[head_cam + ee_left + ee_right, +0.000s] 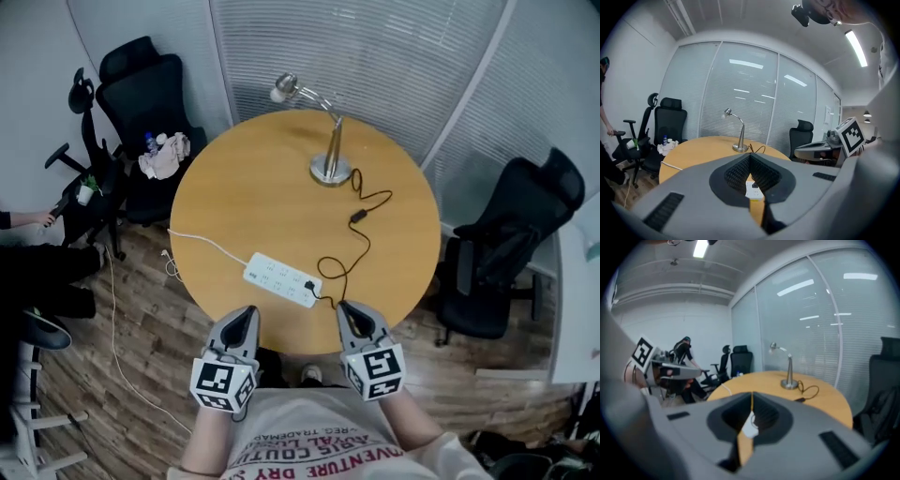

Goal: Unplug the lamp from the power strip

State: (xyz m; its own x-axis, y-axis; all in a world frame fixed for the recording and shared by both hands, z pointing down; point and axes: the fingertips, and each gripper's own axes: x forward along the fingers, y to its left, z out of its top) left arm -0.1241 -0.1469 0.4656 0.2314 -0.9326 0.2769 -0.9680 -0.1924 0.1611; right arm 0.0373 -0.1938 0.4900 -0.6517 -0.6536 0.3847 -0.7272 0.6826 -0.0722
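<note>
Lamp (330, 141), silver gooseneck, cord (359, 217) plugged into power strip (282, 279), left gripper (247, 312) and right gripper (349, 308) fingers pressed together

**Head view.** Your left gripper (246, 317) and right gripper (351, 309) cover the near rim of the worktop (234, 197). The plug (310, 288) in the power strip (282, 279) is too small for you to tell how deep it sits. At the left edge the picture cuts off a person (47, 267), who shows only as a hand and legs.

**Left gripper view.** The jaws hide all but a sliver of the power strip.

**Right gripper view.** The same sliver shows between the jaws, blurred.
</note>
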